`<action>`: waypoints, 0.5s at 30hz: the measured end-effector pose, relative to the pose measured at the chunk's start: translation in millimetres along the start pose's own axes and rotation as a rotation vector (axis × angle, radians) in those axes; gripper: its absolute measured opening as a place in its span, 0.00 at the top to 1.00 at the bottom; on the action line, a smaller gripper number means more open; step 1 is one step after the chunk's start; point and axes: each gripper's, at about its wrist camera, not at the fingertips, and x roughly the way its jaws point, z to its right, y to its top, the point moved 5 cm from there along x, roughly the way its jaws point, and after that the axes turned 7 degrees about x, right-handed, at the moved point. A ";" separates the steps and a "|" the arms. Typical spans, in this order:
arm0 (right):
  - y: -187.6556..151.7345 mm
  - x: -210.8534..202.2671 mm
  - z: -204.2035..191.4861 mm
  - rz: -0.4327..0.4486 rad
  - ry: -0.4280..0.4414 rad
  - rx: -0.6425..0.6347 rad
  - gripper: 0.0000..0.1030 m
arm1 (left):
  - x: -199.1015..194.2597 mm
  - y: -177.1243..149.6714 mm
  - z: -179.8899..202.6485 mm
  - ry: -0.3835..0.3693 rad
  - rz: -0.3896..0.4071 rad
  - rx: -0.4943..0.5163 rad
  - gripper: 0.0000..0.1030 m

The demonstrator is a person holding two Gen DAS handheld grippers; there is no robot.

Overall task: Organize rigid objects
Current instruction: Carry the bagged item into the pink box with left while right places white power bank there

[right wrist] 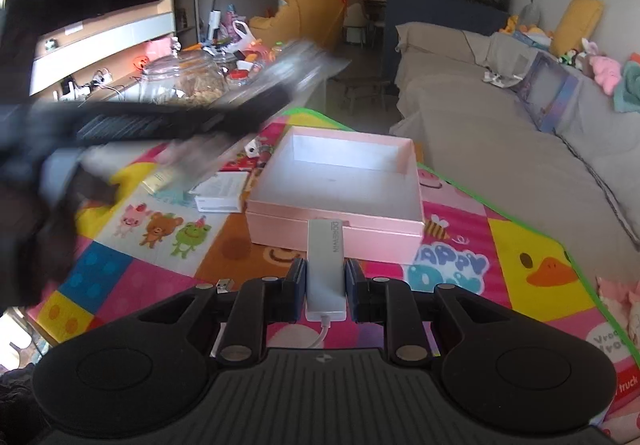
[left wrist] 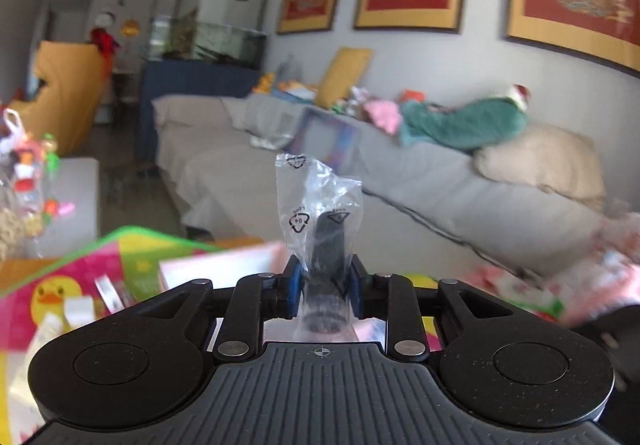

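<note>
A black thing in a clear bag point(left wrist: 320, 229) is squeezed tight by the left gripper point(left wrist: 322, 285). A grey adapter point(right wrist: 326, 269) is pinched snugly by the right gripper point(right wrist: 326, 291), perhaps just before the pink box point(right wrist: 340, 233).

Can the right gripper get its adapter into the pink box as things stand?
Probably yes. The right gripper holds the adapter just short of the open pink box, and nothing lies between them.

left wrist: sits right behind the left claw point(left wrist: 322, 287), tilted up toward the sofa point(left wrist: 400, 181) wall
right wrist: behind the right claw point(right wrist: 325, 287), angled down, close over the play mat point(right wrist: 500, 245)
shared: sofa, fish tank point(left wrist: 208, 37)
</note>
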 end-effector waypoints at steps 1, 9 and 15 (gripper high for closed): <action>-0.2 -0.1 0.4 0.003 -0.001 0.009 0.80 | 9.2 3.1 -1.0 0.021 0.003 -0.016 0.71; 0.6 9.8 1.5 0.077 -0.063 0.157 0.80 | 19.5 -20.6 -33.8 0.014 -0.038 -0.097 0.71; 11.6 13.6 3.3 0.056 -0.083 0.251 0.80 | -32.8 -57.0 -78.4 0.092 -0.079 -0.182 0.71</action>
